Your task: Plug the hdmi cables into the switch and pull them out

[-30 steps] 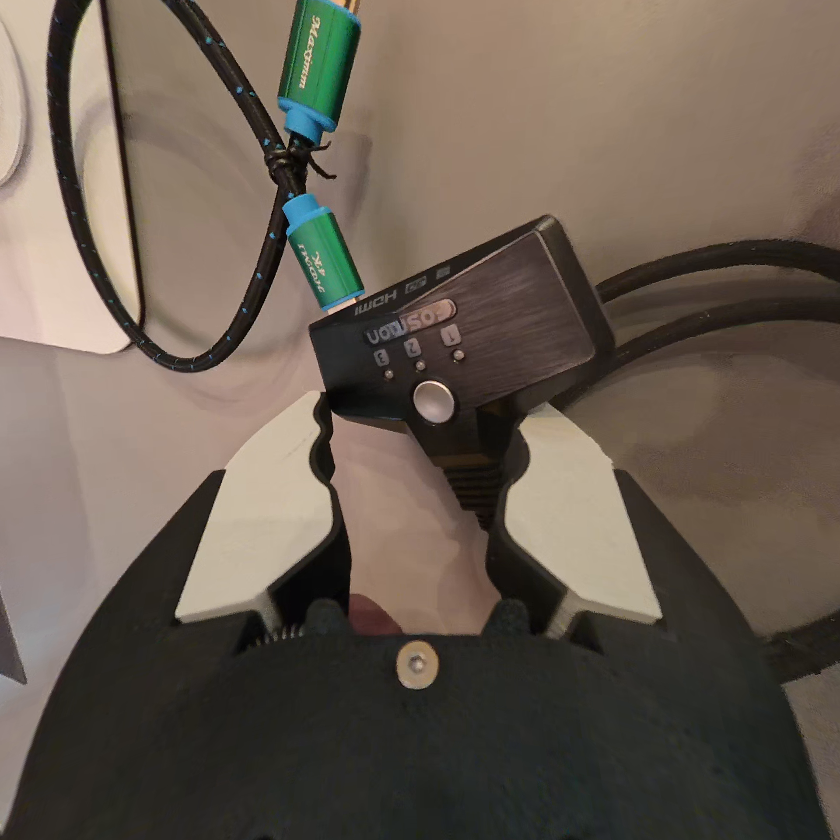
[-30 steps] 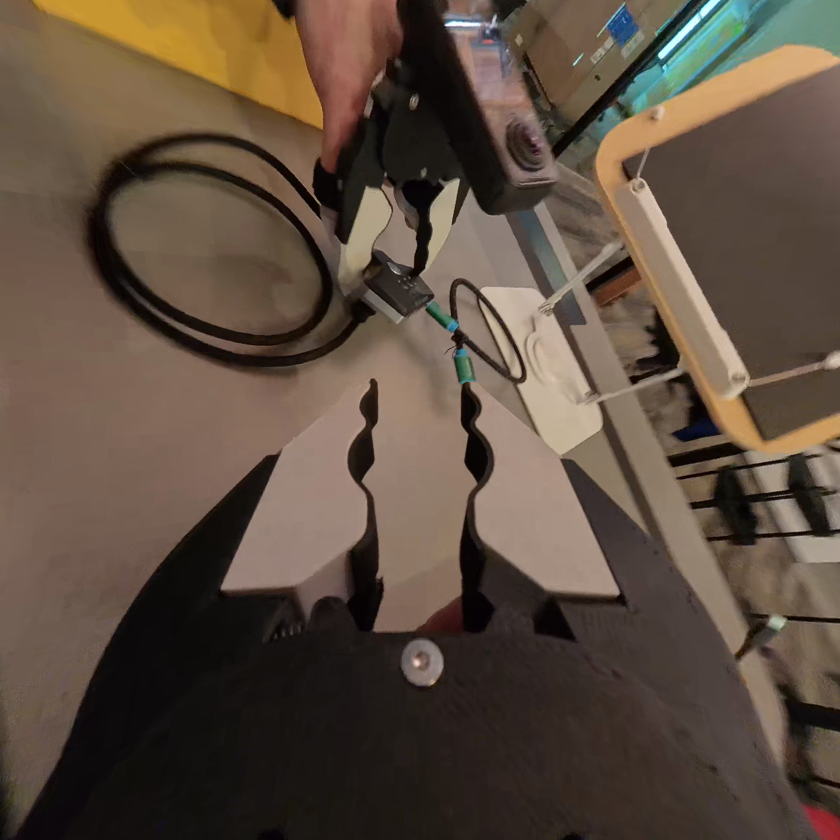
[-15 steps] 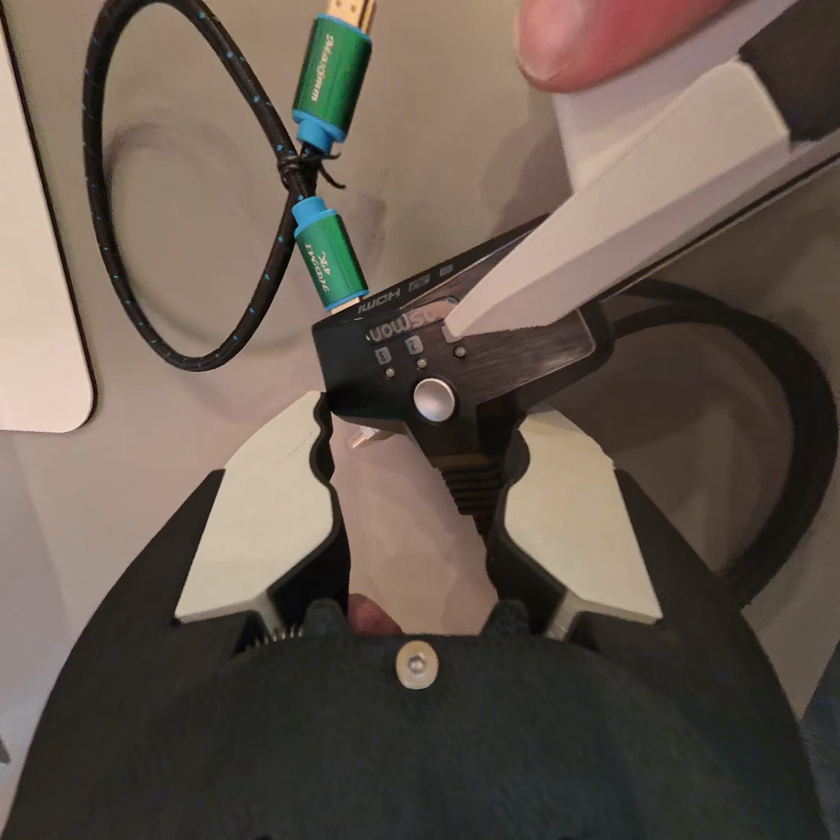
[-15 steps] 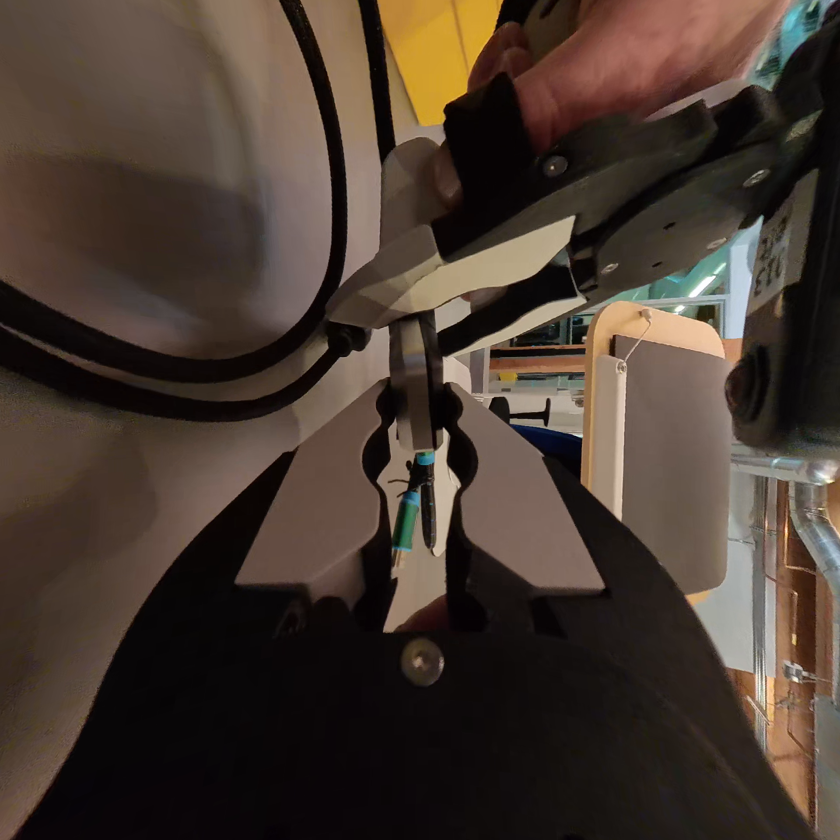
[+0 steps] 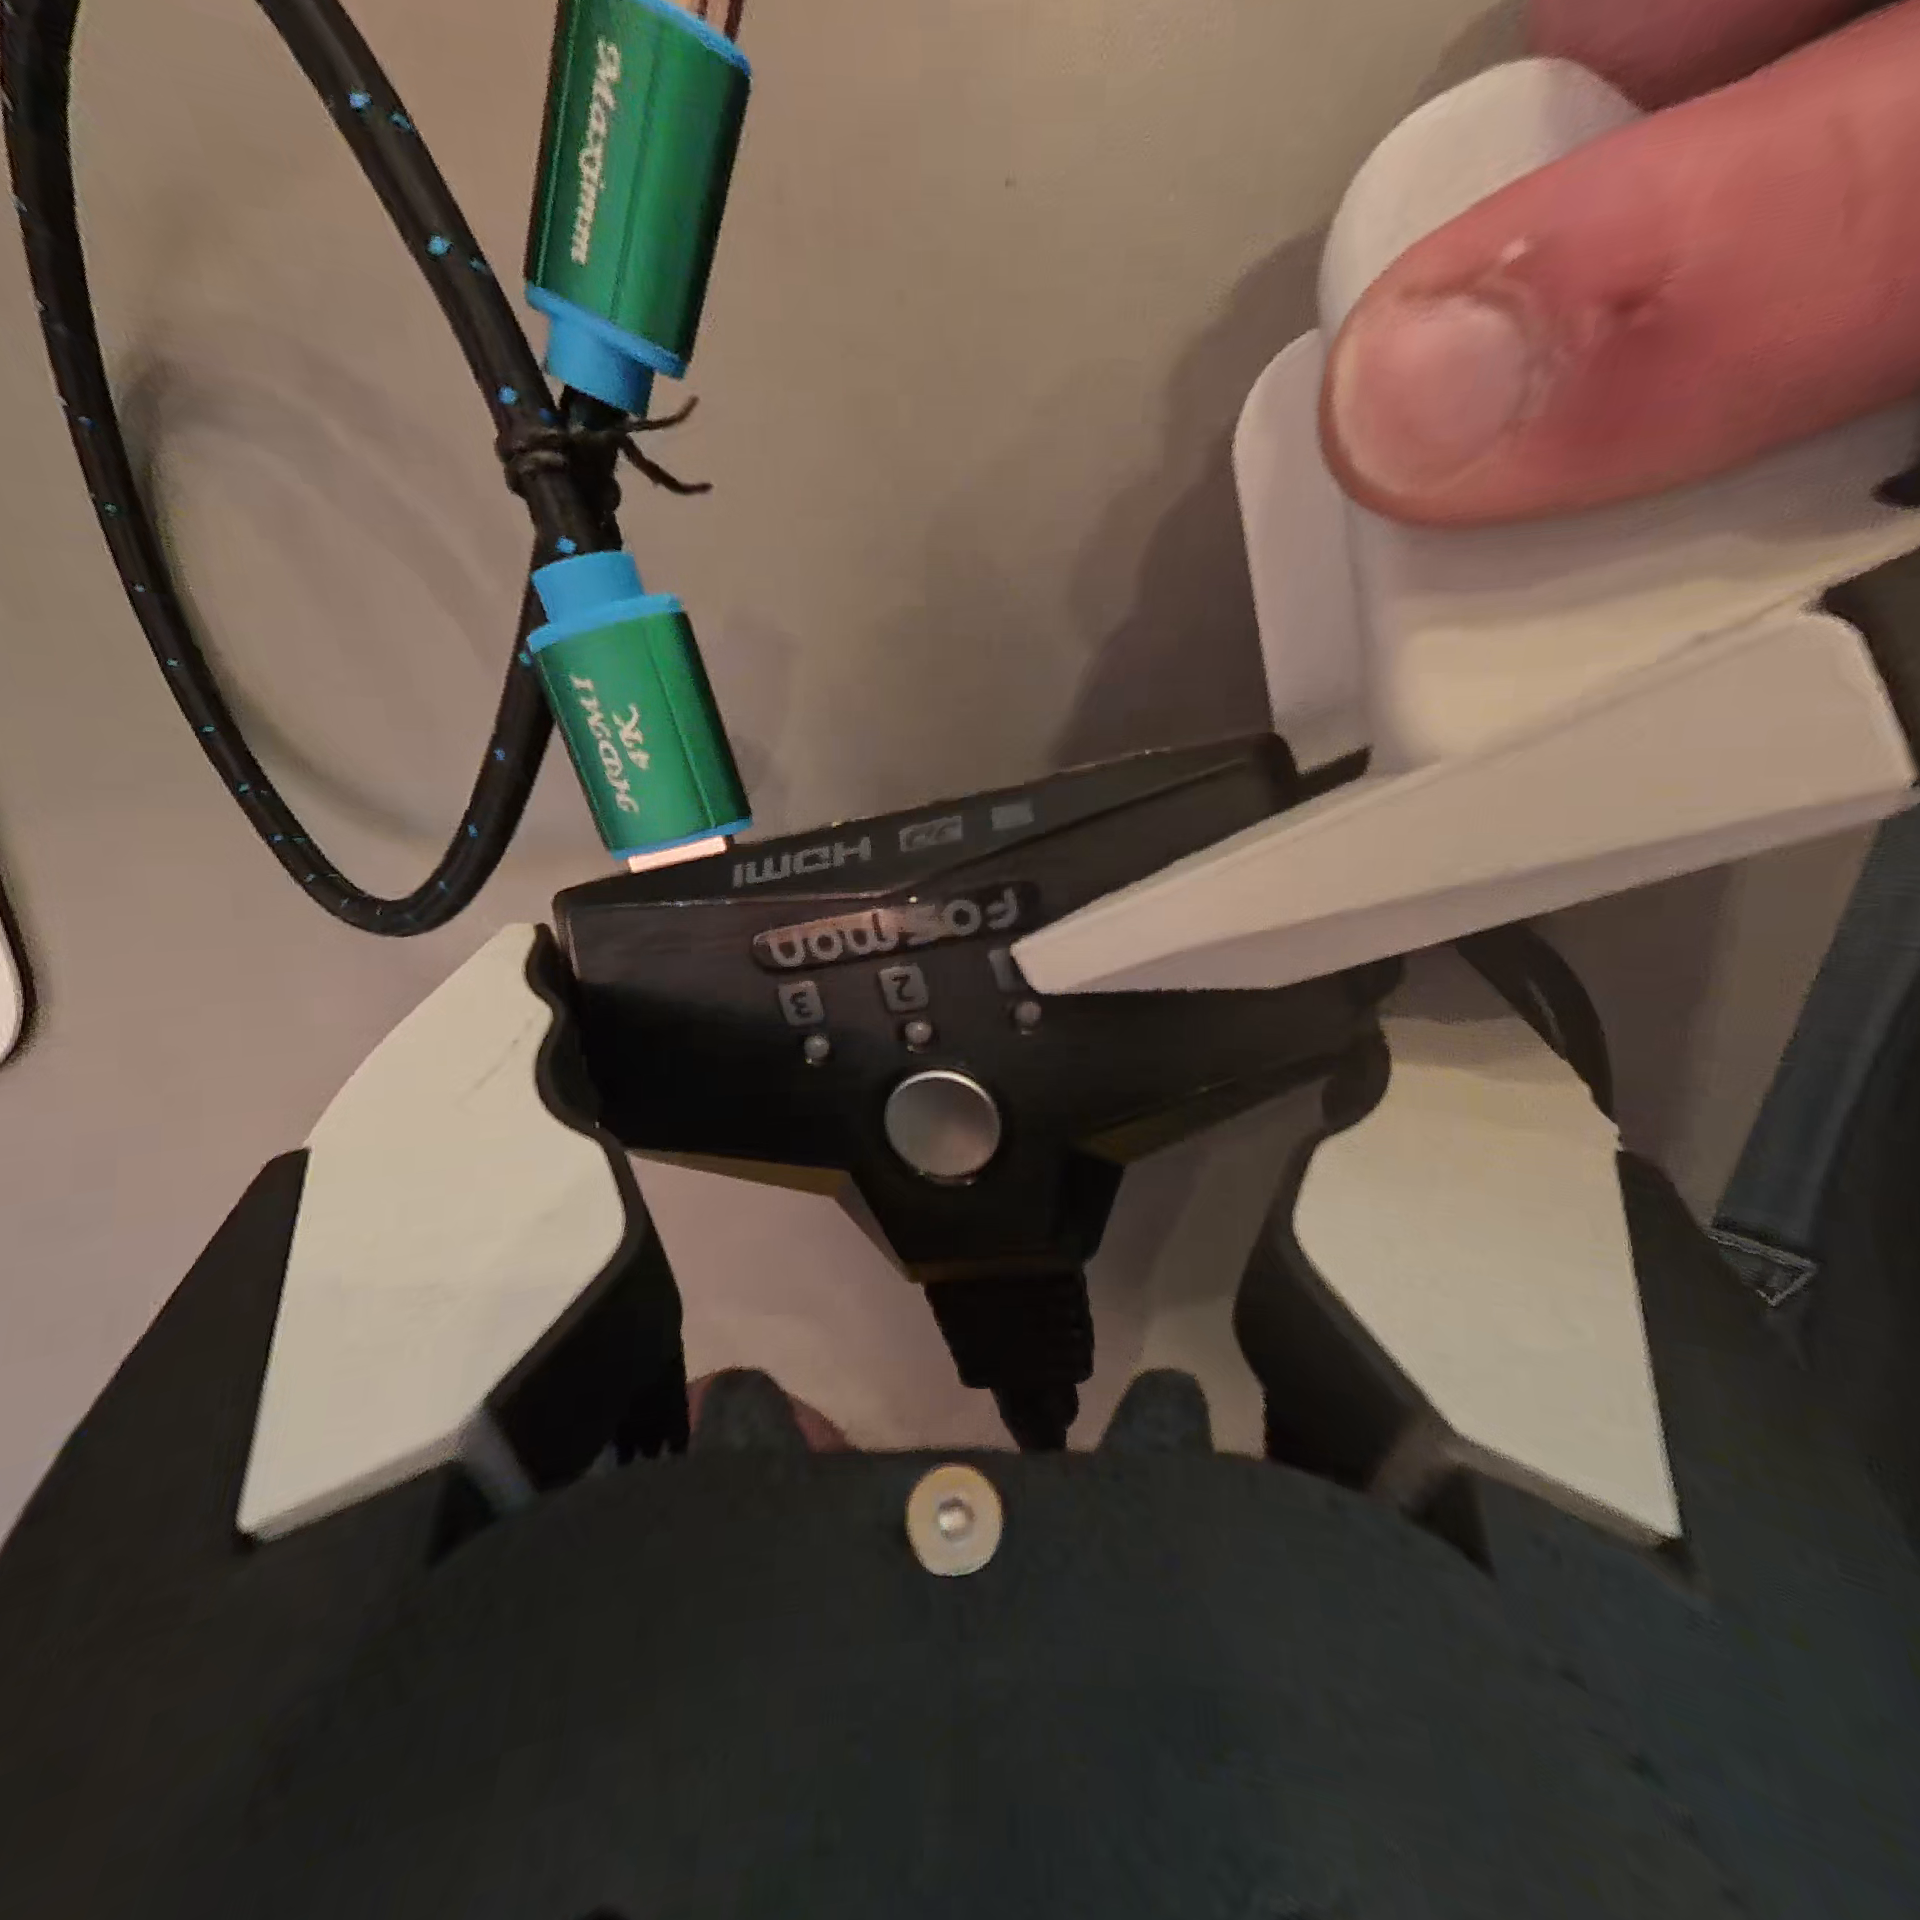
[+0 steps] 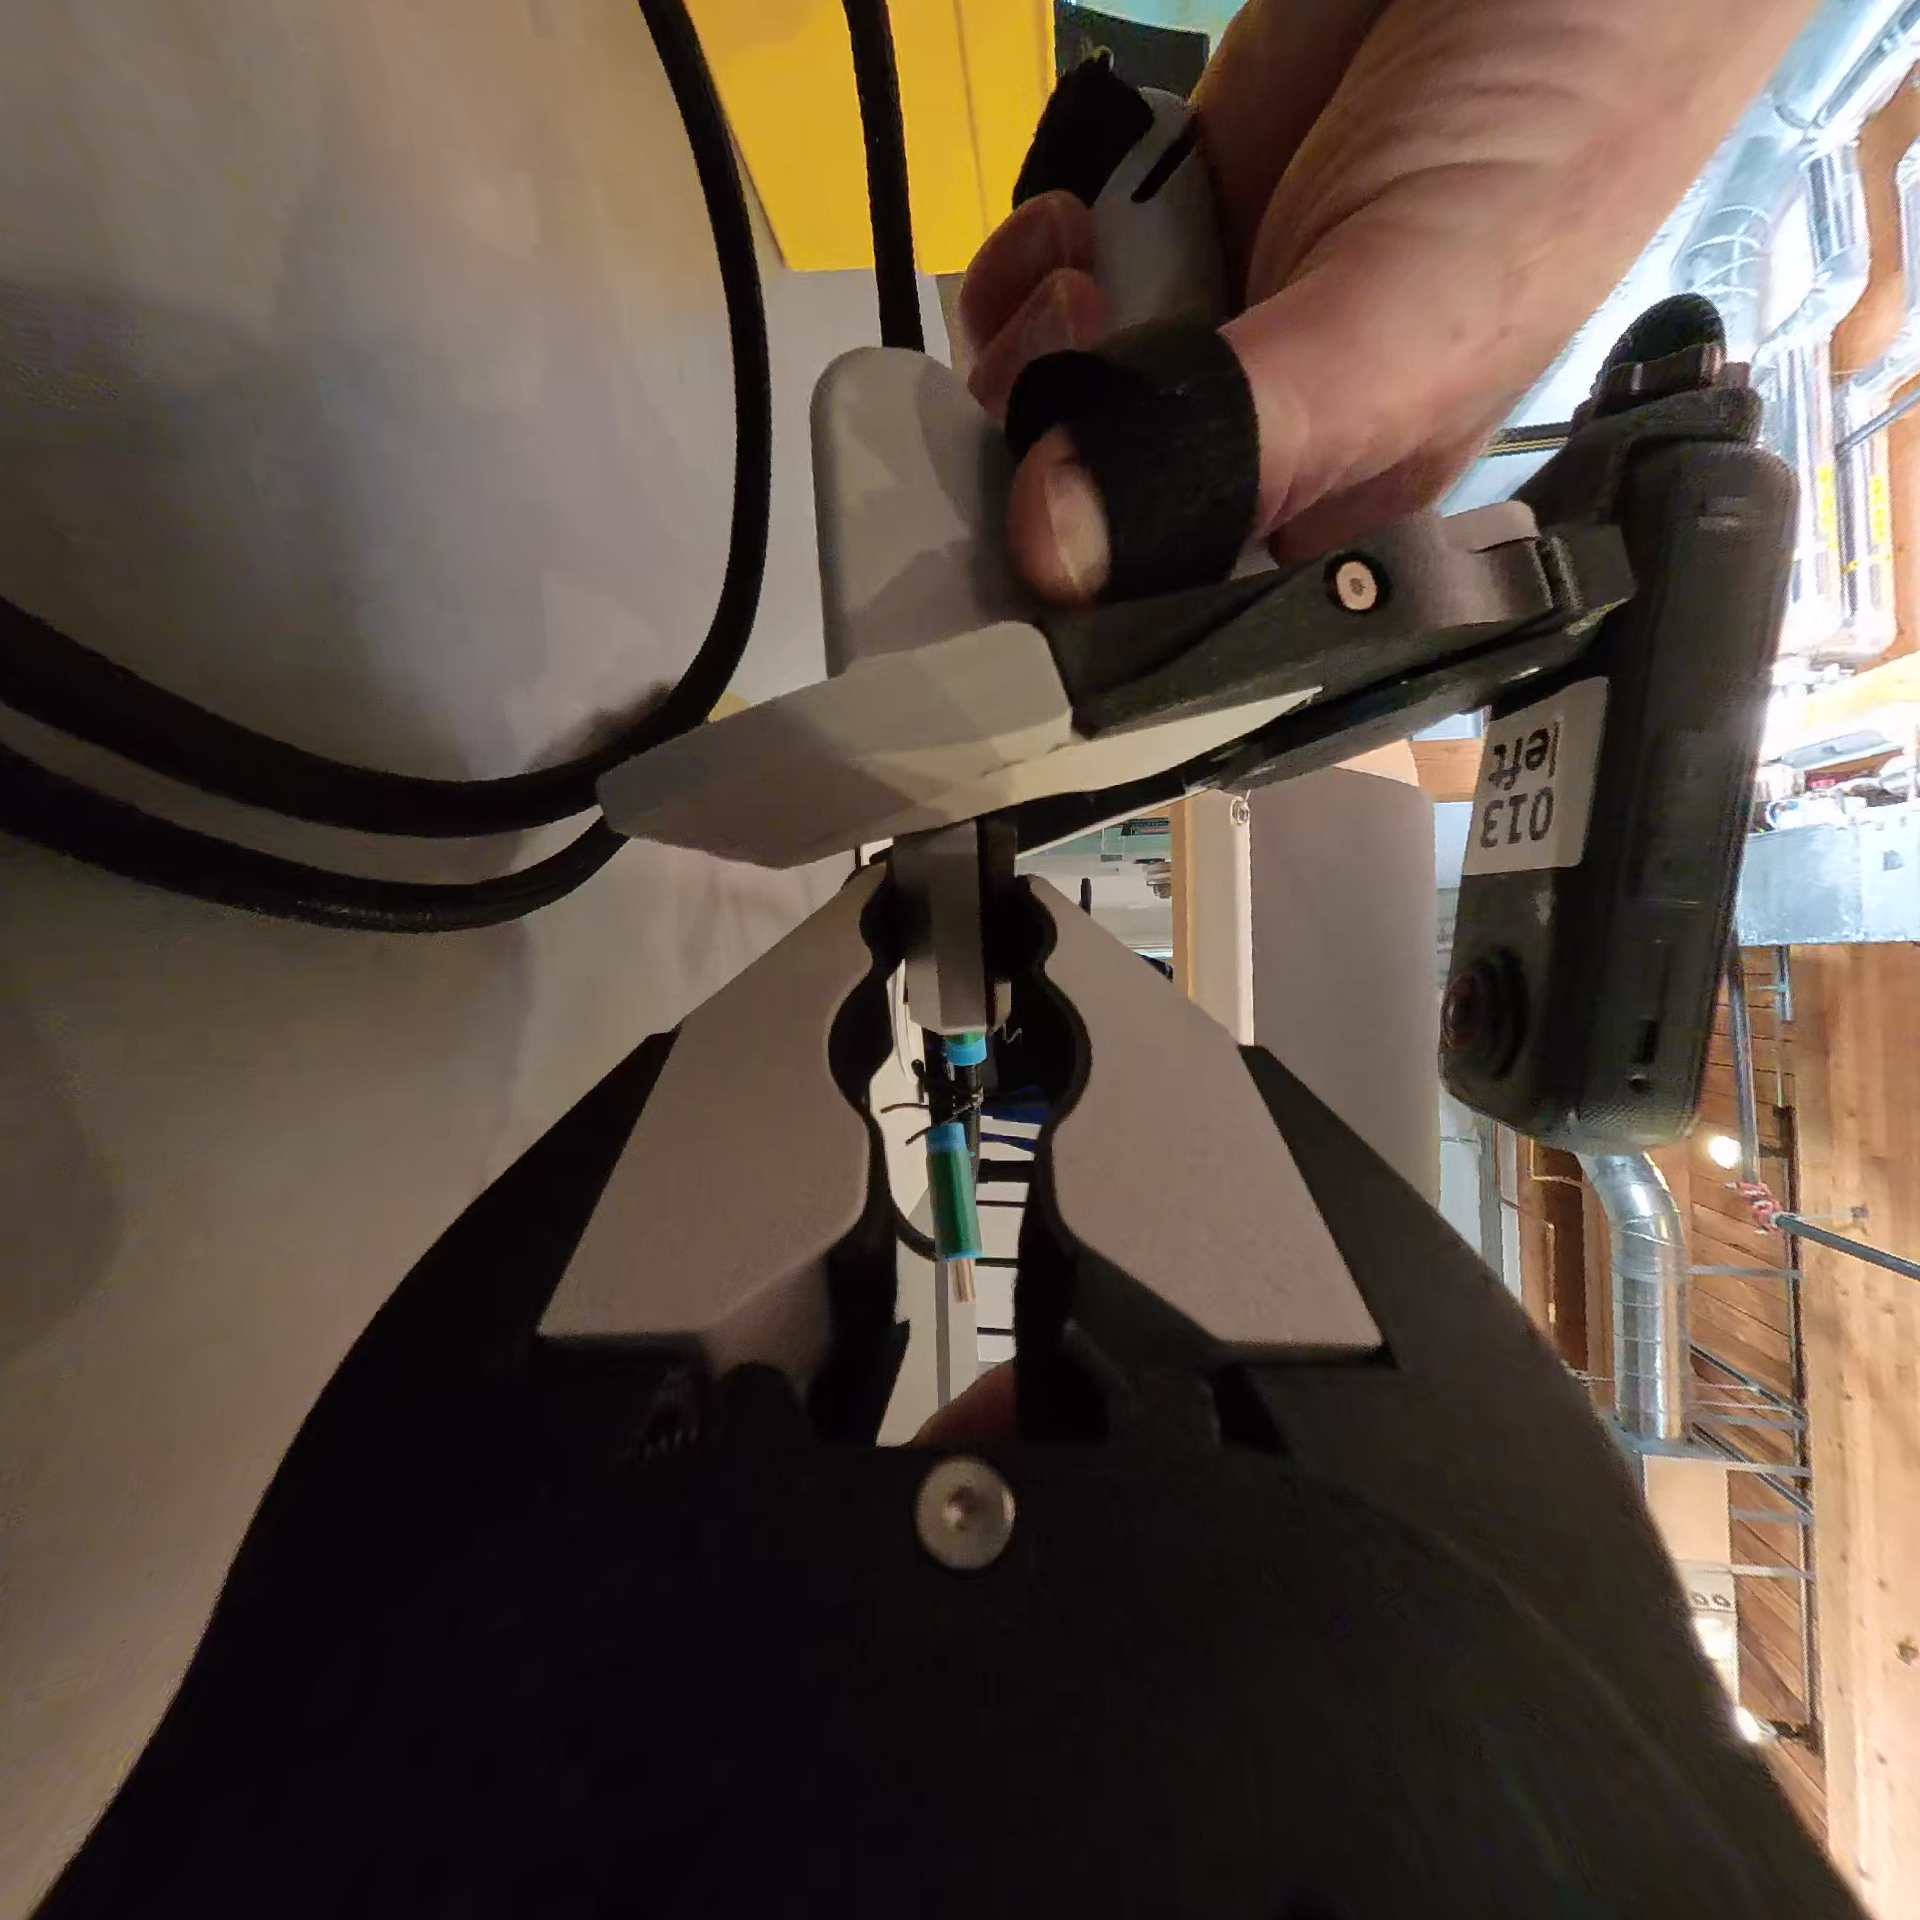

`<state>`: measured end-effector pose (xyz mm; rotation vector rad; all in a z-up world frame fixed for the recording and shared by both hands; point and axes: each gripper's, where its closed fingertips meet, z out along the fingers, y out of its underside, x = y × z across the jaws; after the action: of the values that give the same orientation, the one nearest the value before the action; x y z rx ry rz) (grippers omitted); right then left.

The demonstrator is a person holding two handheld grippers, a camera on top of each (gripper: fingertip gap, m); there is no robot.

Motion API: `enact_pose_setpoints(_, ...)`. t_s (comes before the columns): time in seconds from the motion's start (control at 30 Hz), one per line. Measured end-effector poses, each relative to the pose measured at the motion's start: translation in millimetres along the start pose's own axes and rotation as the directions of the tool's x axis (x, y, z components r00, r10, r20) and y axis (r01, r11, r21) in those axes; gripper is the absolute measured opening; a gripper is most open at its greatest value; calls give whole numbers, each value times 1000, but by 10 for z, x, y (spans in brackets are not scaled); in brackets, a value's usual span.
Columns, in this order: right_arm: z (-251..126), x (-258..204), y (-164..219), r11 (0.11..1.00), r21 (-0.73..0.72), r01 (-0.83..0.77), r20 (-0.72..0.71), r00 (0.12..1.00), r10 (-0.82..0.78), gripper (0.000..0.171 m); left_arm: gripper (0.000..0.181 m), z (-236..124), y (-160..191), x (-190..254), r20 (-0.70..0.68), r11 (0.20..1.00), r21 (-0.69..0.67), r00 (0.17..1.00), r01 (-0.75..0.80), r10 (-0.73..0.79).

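The black HDMI switch lies between the fingers of my left gripper. The jaws are spread wide, each fingertip touching one end of the switch body. My right gripper comes in from the right and is shut on the switch's thin edge. Its white finger lies across the switch's top face. A green HDMI plug sits in a port on the far side. The second green plug of the same braided cable lies free on the table. The switch's underside is hidden.
Thick black cables run from the switch and loop over the pale table. A person's hand holds the left gripper, whose camera hangs at the right. A yellow area lies beyond the table. Both grippers' tips are close together, under 4 cm apart.
My left jaws have spread from the switch's tail to its two ends, and the switch sits deeper between them. My right gripper has moved further onto the switch.
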<state>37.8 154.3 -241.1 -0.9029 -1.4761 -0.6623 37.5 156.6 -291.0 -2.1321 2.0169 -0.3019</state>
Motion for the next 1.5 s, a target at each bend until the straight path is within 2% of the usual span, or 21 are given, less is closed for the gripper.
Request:
enact_pose_setpoints(0.23,8,51,1,1000,1,-14,-30,999,14,17,129,-66,-35,-16,14,999,22,1000,-27,26)
enact_pose_setpoints(0.6,-33,106,-27,998,43,-46,-53,997,48,20,128,-118,-16,-12,6,998,49,1000,-28,27)
enact_pose_setpoints(0.77,-34,104,-12,998,42,-38,-46,998,40,16,128,-136,-15,-1,-9,998,59,999,-31,31)
enact_pose_setpoints(1.0,-31,56,-64,1000,30,6,-45,999,-5,16,130,-178,-80,48,-91,995,62,993,82,-76)
enact_pose_setpoints(1.27,-14,45,-78,1000,9,11,-51,999,-10,16,128,-156,-24,23,-31,999,-18,999,38,-39)
enact_pose_setpoints(1.5,-21,94,-67,1000,13,-6,-65,998,7,16,127,-202,-69,7,-19,1000,11,1000,20,-20)
